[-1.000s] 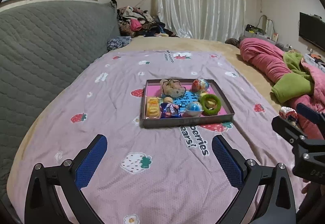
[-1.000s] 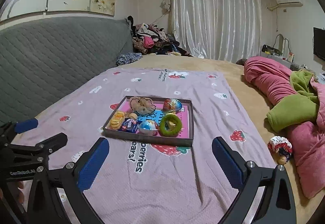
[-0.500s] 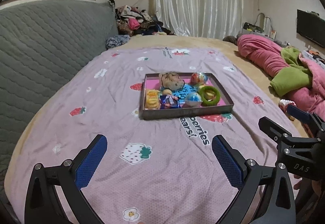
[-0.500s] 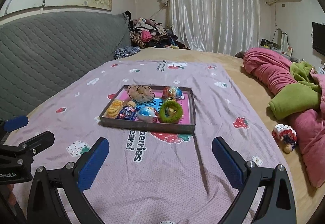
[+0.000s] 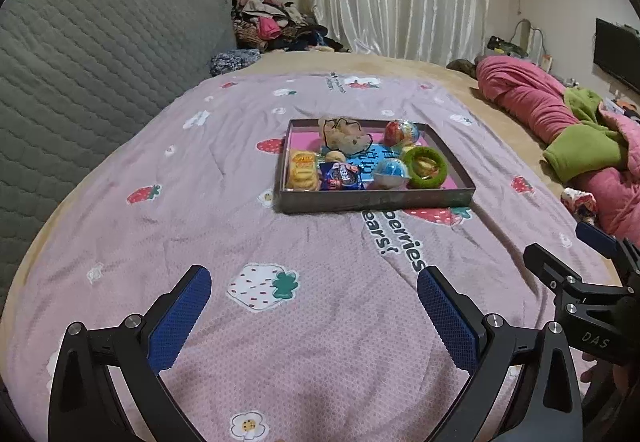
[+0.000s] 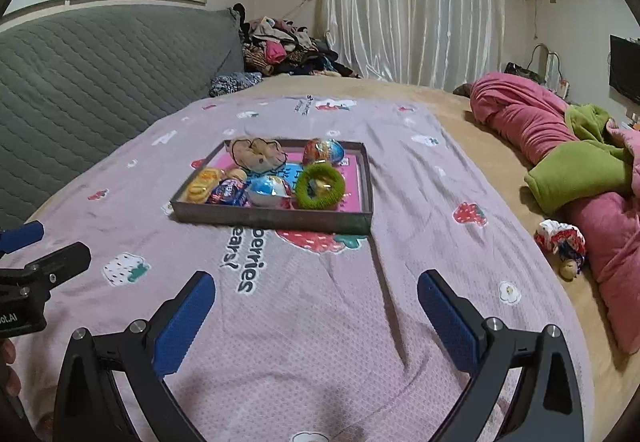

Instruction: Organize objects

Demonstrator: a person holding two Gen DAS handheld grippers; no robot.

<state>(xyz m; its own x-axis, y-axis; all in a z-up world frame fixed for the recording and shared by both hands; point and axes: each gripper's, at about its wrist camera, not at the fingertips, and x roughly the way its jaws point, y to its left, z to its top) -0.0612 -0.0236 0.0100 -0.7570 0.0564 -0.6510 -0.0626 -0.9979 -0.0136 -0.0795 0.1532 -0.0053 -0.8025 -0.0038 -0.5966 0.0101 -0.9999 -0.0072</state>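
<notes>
Both grippers, left (image 5: pixel 312 302) and right (image 6: pixel 316 302), hovering spread, empty, short of shallow grey cardboard tray (image 6: pixel 276 217). Fuzzy green ring (image 6: pixel 320 186) inside tray's near-right corner looking soft, light: pinching across band.

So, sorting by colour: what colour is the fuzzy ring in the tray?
Green; the fuzzy ring shows best in the right wrist view.

Partly hidden items in the tray

Blue snack packet (image 5: pixel 340 175) lettering is too small to read; television (image 5: pixel 616 53) is cut off at right edge.

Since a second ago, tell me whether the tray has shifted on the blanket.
No. The tray sits over the same strawberry print and lettering on the blanket; only the cameras moved.
</notes>
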